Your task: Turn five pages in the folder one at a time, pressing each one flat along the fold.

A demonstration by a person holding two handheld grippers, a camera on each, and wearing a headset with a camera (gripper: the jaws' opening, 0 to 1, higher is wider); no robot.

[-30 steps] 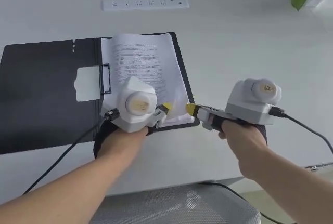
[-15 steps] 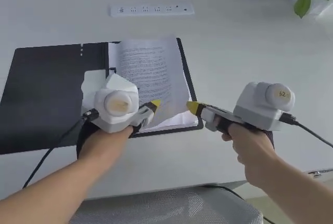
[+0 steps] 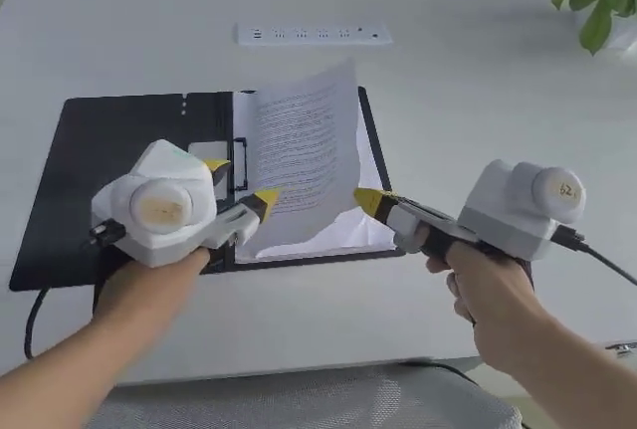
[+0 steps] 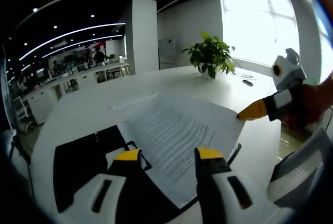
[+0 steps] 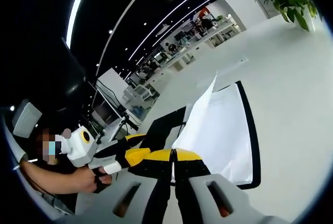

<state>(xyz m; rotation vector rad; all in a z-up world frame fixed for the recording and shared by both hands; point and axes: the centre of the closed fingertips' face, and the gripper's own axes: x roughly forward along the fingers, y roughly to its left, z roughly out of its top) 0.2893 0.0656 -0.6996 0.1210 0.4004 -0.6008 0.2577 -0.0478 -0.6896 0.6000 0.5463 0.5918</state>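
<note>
1. Head view: the printed white paper sheet (image 3: 304, 150) stands lifted off the open black folder (image 3: 119, 180). Its right edge is pinched between the pressed-together jaws of the right gripper (image 3: 370, 202). The left gripper (image 3: 242, 181), jaws spread, sits at its lower left corner.
2. A second ago the sheet lay nearly flat.
3. White table (image 3: 478, 101); the white power strip (image 3: 314, 34) lies well beyond the folder.

Open-plan office. Indicators: linear ceiling lights (image 4: 78, 30) and rows of desks (image 4: 83, 73) at 10 o'clock in the left gripper view; a large window (image 4: 255, 21) at 2 o'clock; a potted plant (image 4: 210, 57) and a power strip (image 3: 314, 34) on a white table (image 3: 478, 81).
</note>
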